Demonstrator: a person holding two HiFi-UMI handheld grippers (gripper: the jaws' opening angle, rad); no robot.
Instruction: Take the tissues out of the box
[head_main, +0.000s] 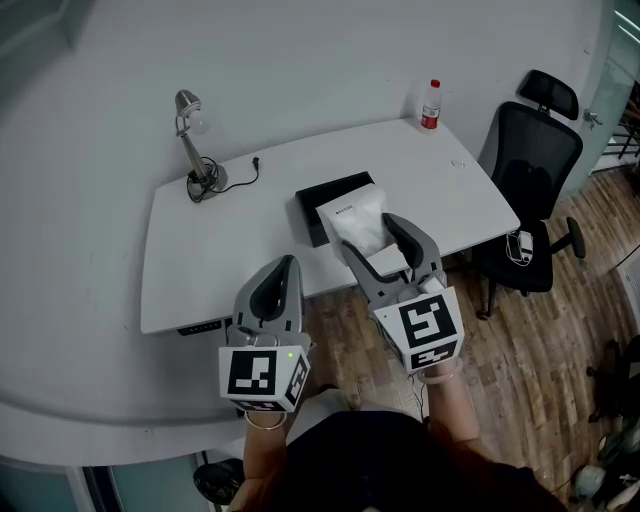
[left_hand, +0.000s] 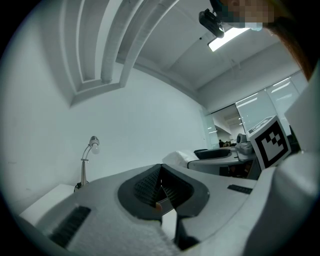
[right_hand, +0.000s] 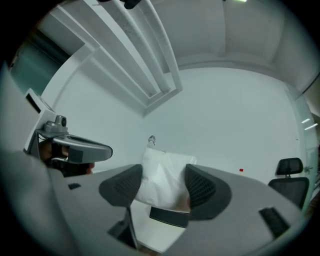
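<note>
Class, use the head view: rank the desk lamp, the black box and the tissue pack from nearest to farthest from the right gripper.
1. The tissue pack: between the jaws of the right gripper.
2. The black box: just behind the pack, slightly to the left.
3. The desk lamp: far off at the left.

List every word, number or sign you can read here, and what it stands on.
Nothing is legible.
Tissue pack: small dark print, too small to read.
Bottle: red label, too small to read.
Left tool, right tool: square marker patterns only, no words.
</note>
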